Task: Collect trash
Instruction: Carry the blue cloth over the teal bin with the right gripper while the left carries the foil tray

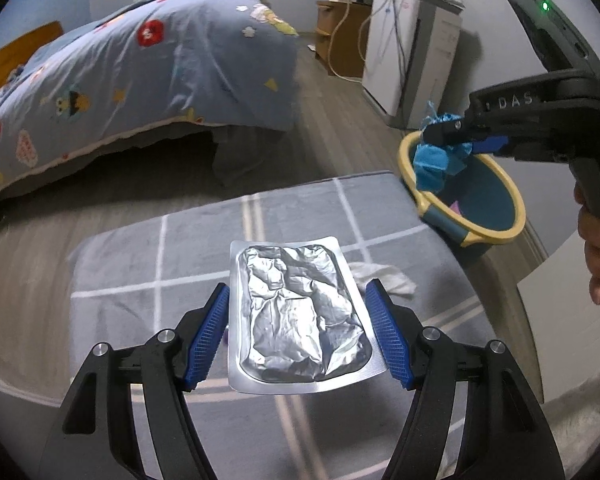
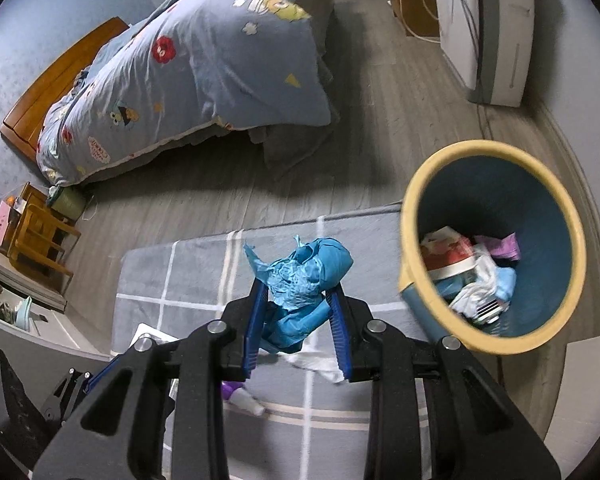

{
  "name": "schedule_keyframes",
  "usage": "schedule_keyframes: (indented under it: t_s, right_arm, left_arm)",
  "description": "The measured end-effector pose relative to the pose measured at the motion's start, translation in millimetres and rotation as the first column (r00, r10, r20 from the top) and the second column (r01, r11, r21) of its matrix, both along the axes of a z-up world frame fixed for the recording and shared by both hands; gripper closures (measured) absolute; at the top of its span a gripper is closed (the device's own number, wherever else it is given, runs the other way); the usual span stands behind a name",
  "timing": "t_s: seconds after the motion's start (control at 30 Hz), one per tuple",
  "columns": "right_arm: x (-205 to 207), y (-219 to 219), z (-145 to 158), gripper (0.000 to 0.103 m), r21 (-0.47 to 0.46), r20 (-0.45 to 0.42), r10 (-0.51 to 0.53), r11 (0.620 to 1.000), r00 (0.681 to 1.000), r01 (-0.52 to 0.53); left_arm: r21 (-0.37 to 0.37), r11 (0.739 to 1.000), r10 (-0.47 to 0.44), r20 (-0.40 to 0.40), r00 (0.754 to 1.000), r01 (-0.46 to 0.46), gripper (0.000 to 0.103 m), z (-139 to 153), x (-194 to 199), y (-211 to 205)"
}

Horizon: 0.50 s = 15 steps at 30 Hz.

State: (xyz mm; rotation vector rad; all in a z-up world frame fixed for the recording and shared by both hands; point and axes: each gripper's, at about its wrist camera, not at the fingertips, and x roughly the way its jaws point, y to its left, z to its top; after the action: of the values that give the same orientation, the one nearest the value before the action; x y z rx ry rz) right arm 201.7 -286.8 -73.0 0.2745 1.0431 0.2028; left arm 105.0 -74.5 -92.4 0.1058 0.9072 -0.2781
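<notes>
Left claw (image 1: 298, 326) and right claw (image 2: 296, 314) both clamped, angled downward

The mouth of the bin (image 2: 496, 248) lies open to you from above, its floor already littered, while the white cabinet (image 2: 496, 32) stands behind it, the bed (image 2: 204, 80) across the bare floor (image 2: 380, 152), and the grey rug (image 1: 140, 272) below.

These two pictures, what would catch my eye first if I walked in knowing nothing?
Probably the crinkled silver foil tray, held between blue-padded jaws over a grey checked rug. Next, the crumpled blue wrapper pinched in the other pair of jaws, close to a blue bin with a yellow rim, already holding trash. Behind it all lies a bed under a cartoon-print quilt.
</notes>
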Motion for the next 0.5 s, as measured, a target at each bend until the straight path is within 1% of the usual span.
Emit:
schedule_keyframes:
  t_s: [0.13, 0.23, 0.3, 0.37, 0.43, 0.5]
  right_arm:
    - [4, -30, 0, 0.074, 0.016, 0.001, -0.036, 0.999, 0.999, 0.036]
    - [8, -58, 2, 0.074, -0.009, 0.004, -0.063, 0.998, 0.998, 0.063]
    - [10, -75, 4, 0.074, -0.039, 0.014, -0.077, 0.996, 0.997, 0.077]
    - [13, -93, 6, 0.074, -0.100, 0.025, -0.089, 0.991, 0.996, 0.091]
    - [16, -107, 3, 0.074, -0.147, 0.023, -0.095, 0.984, 0.995, 0.097]
    - [19, -125, -2, 0.074, -0.172, 0.014, -0.112, 0.979, 0.994, 0.113]
  left_arm:
    - [0.003, 0.999, -0.034, 0.005, 0.999, 0.034, 0.033, 6, 9, -25]
    - [-0.001, 0.998, -0.068, 0.027, 0.997, 0.068, 0.033, 16, 19, -47]
    - [-0.020, 0.996, -0.087, 0.028, 0.996, 0.088, 0.033, 19, 27, -59]
    - [-0.051, 0.993, -0.109, 0.024, 0.994, 0.110, 0.033, 23, 38, -74]
    - [-0.058, 0.990, -0.129, 0.021, 0.991, 0.130, 0.033, 24, 45, -88]
    - [-0.052, 0.986, -0.158, 0.015, 0.987, 0.158, 0.033, 23, 54, -105]
